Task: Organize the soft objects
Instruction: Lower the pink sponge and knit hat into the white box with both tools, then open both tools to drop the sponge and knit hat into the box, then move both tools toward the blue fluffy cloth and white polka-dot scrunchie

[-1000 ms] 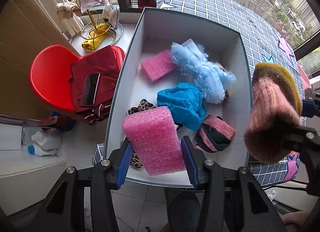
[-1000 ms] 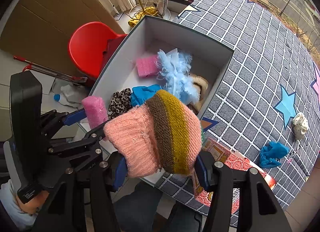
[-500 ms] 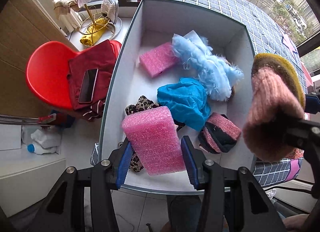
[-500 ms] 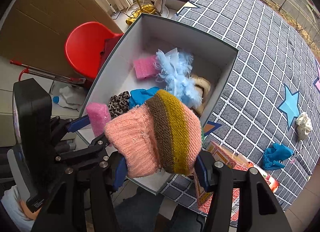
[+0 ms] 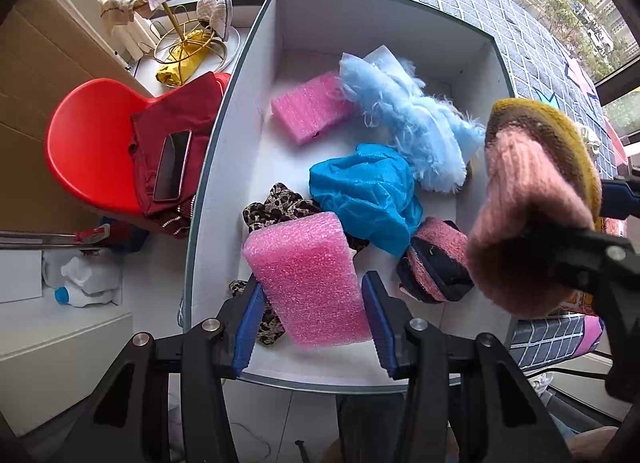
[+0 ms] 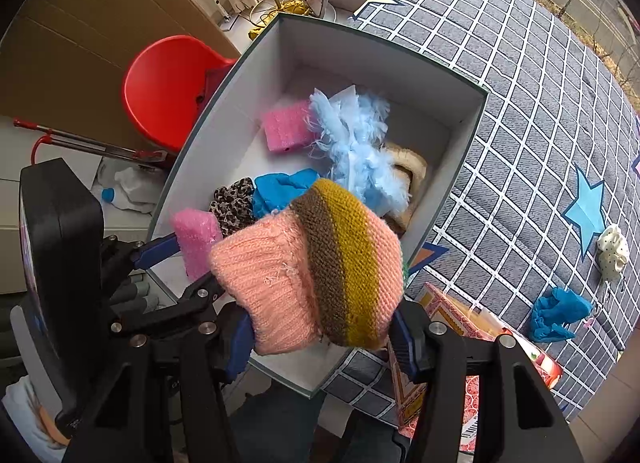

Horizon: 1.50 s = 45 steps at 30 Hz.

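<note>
Between the left gripper [image 5: 313, 317] pads: a pink foam block [image 5: 310, 279], pinched on both sides, held over the near end of the white box [image 5: 236, 111]. Right gripper [image 6: 322, 337] is clamped on a knit beanie [image 6: 312, 275] (pink, brown and mustard bands), also above the box's near end, just right of the foam. In the box: leopard-print fabric [image 5: 276, 209] under the foam, crumpled blue cloth [image 5: 366, 193], a pink-and-black knit piece [image 5: 436, 259], fluffy light-blue item [image 5: 412, 115], second pink foam block [image 5: 312, 107] toward the far end. On the grid-pattern blanket [image 6: 520, 103] right of the box: another blue cloth [image 6: 556, 313] and a small white dotted item [image 6: 612, 251], well apart from the box. Red chair [image 5: 92, 143] left of the box, with a phone [image 5: 173, 165] on dark red clothing.
</note>
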Available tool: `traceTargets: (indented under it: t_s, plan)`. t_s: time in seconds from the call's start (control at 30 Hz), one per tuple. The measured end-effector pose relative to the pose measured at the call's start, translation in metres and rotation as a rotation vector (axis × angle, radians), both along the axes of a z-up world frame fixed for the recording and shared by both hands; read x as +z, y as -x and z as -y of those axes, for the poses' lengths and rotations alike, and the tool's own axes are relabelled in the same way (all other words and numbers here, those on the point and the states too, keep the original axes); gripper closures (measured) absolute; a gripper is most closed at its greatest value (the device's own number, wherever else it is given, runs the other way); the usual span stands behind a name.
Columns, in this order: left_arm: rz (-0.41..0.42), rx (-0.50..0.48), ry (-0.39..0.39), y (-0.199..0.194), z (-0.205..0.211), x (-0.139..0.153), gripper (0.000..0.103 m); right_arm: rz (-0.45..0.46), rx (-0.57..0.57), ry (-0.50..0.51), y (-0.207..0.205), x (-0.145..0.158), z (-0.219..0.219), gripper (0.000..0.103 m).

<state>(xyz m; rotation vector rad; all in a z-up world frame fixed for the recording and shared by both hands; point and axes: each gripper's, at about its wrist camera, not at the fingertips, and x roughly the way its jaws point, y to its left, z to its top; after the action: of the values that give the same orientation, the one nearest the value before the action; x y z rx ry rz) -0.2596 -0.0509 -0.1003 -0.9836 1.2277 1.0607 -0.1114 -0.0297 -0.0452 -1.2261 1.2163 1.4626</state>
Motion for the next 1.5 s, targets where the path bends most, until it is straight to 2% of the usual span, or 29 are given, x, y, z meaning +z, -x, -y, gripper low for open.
traceTargets:
  t_s: [0.47,0.5,0.57,0.67,0.73,0.77,0.8,0.83,0.87,1.13,1.5]
  plan:
    - [-0.009,-0.002,0.003,-0.003,-0.002,-0.001,0.048,-0.003,0.008,0.008,0.004,-0.008,-0.002,0.044]
    - [-0.002,-0.001,0.009,-0.003,-0.002,-0.002,0.045,-0.004,0.006,0.007,0.003,-0.007,-0.002,0.043]
    - [0.014,-0.006,0.021,-0.003,-0.002,-0.003,0.036,-0.005,0.002,0.005,0.002,-0.007,-0.002,0.034]
    - [0.035,-0.022,0.035,-0.005,0.000,-0.004,0.021,-0.008,-0.004,0.000,0.000,-0.005,-0.001,0.032]
    - [0.027,-0.027,0.026,-0.006,0.002,-0.003,0.018,-0.012,-0.006,-0.004,0.000,-0.003,0.000,0.031]
    - [0.028,-0.017,0.024,-0.005,0.001,-0.003,0.015,-0.015,-0.007,-0.005,0.000,-0.002,0.000,0.020]
    - [0.026,-0.010,0.026,-0.004,0.001,-0.003,0.010,-0.009,-0.010,-0.008,-0.001,-0.001,0.000,0.016]
    - [0.024,-0.003,0.026,-0.003,0.001,-0.003,0.000,-0.008,-0.015,-0.012,-0.002,0.000,0.001,0.007]
    - [0.024,0.005,0.023,-0.002,0.000,-0.003,0.000,-0.014,-0.020,-0.013,-0.004,0.000,0.000,0.001]
    - [0.061,0.023,0.021,0.004,-0.006,0.001,0.000,-0.045,-0.055,-0.050,-0.014,0.016,0.000,0.001]
    - [0.042,0.023,0.014,0.002,-0.003,0.012,0.000,-0.052,-0.038,-0.074,-0.012,0.030,-0.002,0.001]
